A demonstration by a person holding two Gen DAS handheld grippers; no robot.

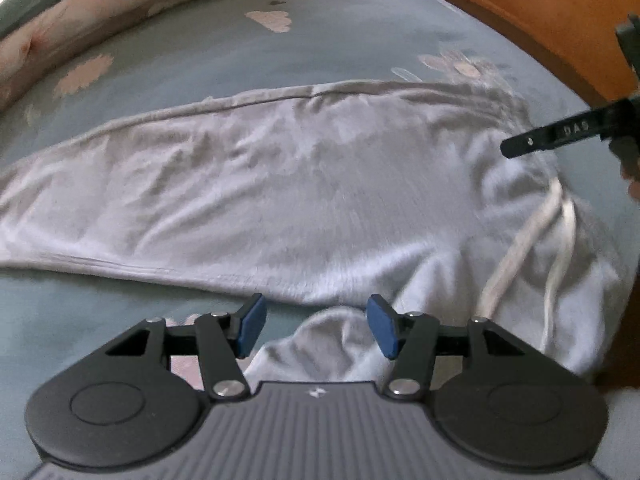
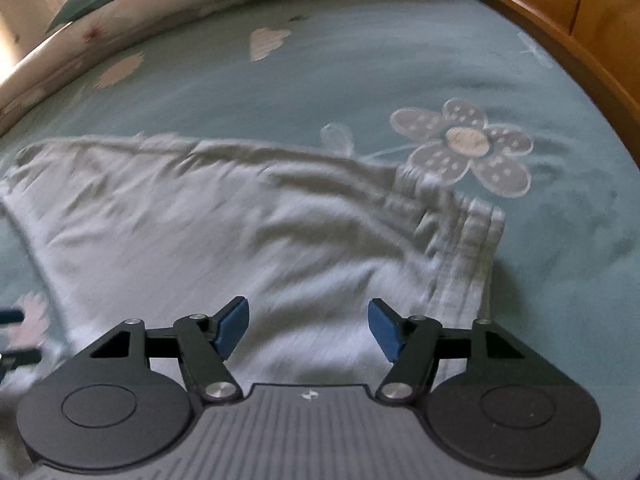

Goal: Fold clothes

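Left wrist view: grey sweatpants lie flat across a teal flowered bedsheet, waistband and drawstring to the right. Left gripper hovers spread over their near edge, pinching nothing. Right gripper likewise spread, empty, above the cloth.

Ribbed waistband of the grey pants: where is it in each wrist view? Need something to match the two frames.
Left wrist: the ribbed waistband sits upper right, blurred, just left of the other claw's black finger.
Right wrist: the same waistband is right of centre, at the garment's right end, under the flower.
Shared landmark: the white dotted flower print on the teal bedsheet; in the left view the waistband partly covers it.
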